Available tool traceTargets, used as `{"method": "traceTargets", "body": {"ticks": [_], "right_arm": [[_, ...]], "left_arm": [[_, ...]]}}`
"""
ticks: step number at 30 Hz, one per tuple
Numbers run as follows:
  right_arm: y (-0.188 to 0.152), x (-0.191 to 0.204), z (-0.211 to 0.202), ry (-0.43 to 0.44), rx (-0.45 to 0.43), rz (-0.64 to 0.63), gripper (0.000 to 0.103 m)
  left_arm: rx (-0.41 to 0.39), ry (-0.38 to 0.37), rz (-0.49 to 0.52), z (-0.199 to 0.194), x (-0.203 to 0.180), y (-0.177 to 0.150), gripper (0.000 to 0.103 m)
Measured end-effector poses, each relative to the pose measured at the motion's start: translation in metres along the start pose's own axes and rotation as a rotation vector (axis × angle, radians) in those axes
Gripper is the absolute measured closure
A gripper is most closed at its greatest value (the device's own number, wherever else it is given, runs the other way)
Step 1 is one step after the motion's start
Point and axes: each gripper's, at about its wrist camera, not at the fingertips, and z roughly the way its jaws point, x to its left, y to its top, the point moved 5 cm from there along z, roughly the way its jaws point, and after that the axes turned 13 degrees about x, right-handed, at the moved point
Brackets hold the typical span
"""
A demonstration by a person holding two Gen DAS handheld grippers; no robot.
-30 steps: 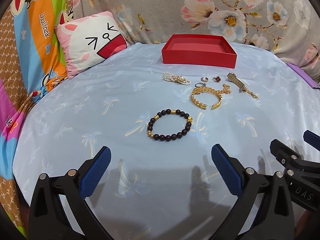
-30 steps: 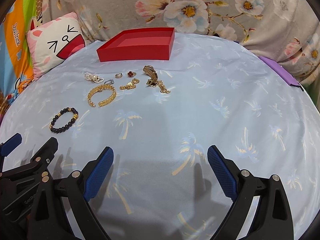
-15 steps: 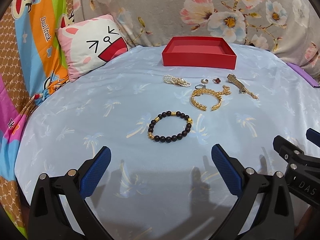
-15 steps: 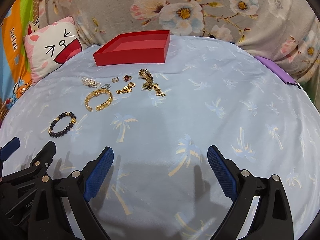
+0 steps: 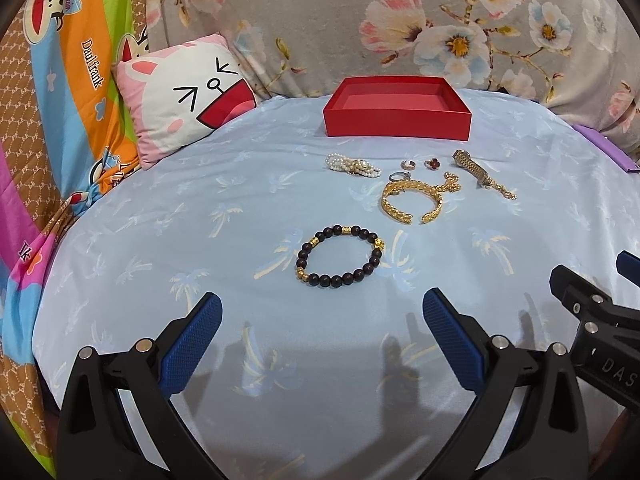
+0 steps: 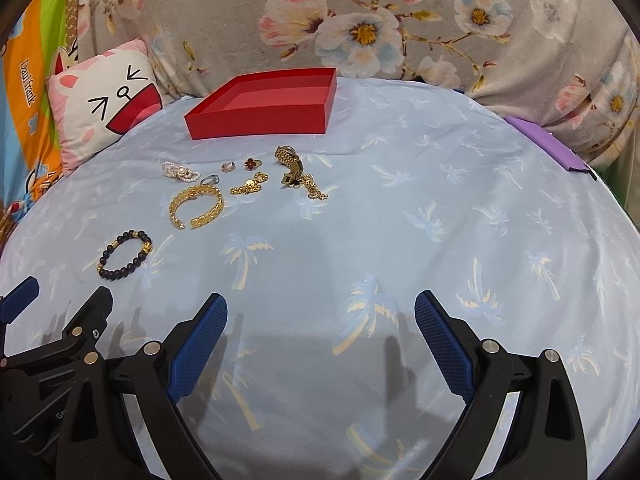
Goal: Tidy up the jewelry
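Jewelry, loose, laid out on a pale blue palm-print bedsheet (image 5: 160, 208); we list it near to far. Nearest, our left gripper (image 5: 322, 308) and right gripper (image 6: 320, 308) hover side by side with blue-padded fingers spread wide, holding nothing. Just beyond the left gripper lies a dark-beaded bracelet with gold spacers (image 5: 339, 255). Farther on, a gold woven open cuff bangle (image 5: 413, 201), touching a small gold chain (image 6: 250, 185). Behind these, in a row: a white pearl bracelet (image 5: 352, 165), a small silver ring (image 5: 408, 164), a red clover ring (image 5: 433, 164), and a gold link watch band (image 6: 294, 168). Farthest, a shallow red cardboard tray (image 5: 396, 120), apart from all pieces, nothing inside.
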Motion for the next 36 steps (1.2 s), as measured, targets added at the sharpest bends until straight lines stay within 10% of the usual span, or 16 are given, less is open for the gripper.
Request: {"method": "traceTargets", "body": {"ticks": [20,36], "right_arm": [[0.0,0.001,0.007,0.003,0.04,-0.004,0.01],[0.013,0.001,0.012,0.059,0.092,-0.05,0.01]], "left_arm": [[0.019,-0.025,0.0,0.004,-0.003,0.0,0.005],[0.157,-0.203,-0.04,0.029,0.02,0.008,0.005]]}}
